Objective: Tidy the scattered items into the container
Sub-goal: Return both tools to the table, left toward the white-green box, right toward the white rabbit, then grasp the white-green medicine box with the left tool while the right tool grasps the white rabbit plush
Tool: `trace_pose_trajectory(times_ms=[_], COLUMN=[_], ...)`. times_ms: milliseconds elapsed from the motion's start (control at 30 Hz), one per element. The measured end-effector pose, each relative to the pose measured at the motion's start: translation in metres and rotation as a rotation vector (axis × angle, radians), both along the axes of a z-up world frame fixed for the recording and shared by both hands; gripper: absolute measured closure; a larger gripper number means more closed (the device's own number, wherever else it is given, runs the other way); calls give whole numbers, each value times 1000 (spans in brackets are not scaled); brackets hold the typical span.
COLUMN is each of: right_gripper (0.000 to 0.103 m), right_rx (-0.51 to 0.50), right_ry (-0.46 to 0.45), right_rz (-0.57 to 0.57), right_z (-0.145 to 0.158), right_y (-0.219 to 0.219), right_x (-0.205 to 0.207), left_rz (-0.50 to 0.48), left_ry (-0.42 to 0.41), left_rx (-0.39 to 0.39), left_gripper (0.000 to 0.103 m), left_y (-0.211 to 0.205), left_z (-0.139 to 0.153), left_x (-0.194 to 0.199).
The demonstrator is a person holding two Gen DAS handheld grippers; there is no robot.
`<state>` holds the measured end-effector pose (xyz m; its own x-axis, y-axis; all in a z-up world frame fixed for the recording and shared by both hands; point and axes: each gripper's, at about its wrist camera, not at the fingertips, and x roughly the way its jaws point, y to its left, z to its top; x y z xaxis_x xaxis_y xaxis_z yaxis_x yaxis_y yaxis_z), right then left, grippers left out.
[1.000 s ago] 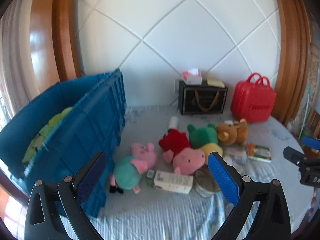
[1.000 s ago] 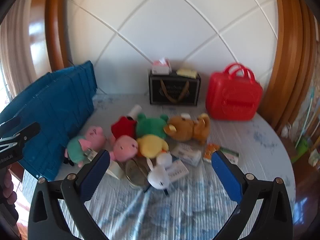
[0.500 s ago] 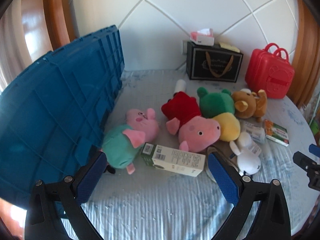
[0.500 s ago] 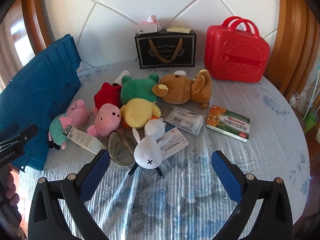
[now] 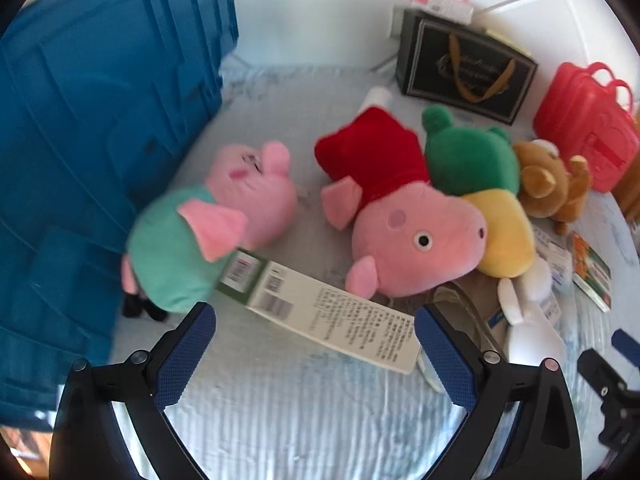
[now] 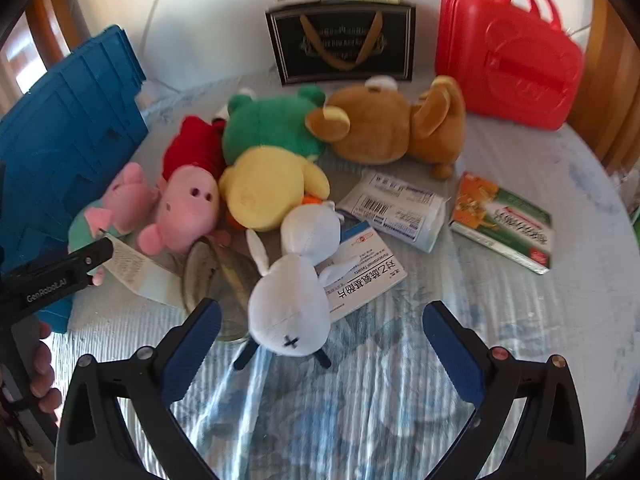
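On the striped blue-white cloth (image 6: 500, 320), the scattered items lie in one cluster. The left gripper (image 5: 316, 322) is released, fingers spread wide, low over a long white carton (image 5: 332, 312) that lies flat just ahead of the fingertips; it grips nothing. One end of the carton touches a pig toy in a teal top (image 5: 208, 224), which lies just beside the wall of the blue crate (image 5: 88, 128). A second pig toy in red (image 5: 408, 228) rests against the carton's far edge, with a green and yellow toy (image 5: 480, 184) pressed to its side.

The right gripper (image 6: 322, 316) is likewise released and holds nothing. A white rabbit toy (image 6: 292, 300) lies between its fingers, partly over a white medicine box (image 6: 360, 276). Beside it sits a round tin (image 6: 216, 276). A brown bear (image 6: 392, 124), a white packet (image 6: 396, 210) and a green-orange box (image 6: 504, 220) lie further off. A black gift bag (image 6: 344, 40) and red case (image 6: 508, 52) stand at the back.
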<state>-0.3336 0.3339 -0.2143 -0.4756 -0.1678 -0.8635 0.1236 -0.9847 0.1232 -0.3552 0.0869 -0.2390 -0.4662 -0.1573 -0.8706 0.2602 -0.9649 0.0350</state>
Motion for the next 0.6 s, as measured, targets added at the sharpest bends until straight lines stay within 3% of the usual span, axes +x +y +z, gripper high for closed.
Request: trace_pose_trajectory(times_ms=[67, 133, 333, 367, 400, 433, 500, 600], right_gripper=[1, 10, 11, 12, 16, 29, 48, 48], right_rx=[-17, -36, -48, -47, -75, -107, -99, -73], right_ry=[-21, -43, -140, -161, -164, -170, -174, -178], right_rz=[15, 38, 97, 95, 92, 89, 94, 124], right_z=[-10, -20, -56, -64, -67, -68, -67, -66], right_y=[0, -3, -17, -17, -14, -11, -9, -12], right_x=[-8, -18, -34, -36, -37, -37, -36, -31], left_rz=[19, 45, 48, 39, 31, 23, 17, 4], left_ry=[-21, -7, -5, -21, -37, -44, -57, -75], left_rx=[-2, 29, 78, 67, 55, 59, 65, 56], left_gripper=[5, 5, 5, 15, 32, 38, 61, 69], left_y=[3, 3, 7, 10, 12, 13, 11, 3], left_z=[-11, -16, -20, -24, -27, -30, -34, -38], left_x=[-6, -9, -21, -22, -22, -20, -11, 7])
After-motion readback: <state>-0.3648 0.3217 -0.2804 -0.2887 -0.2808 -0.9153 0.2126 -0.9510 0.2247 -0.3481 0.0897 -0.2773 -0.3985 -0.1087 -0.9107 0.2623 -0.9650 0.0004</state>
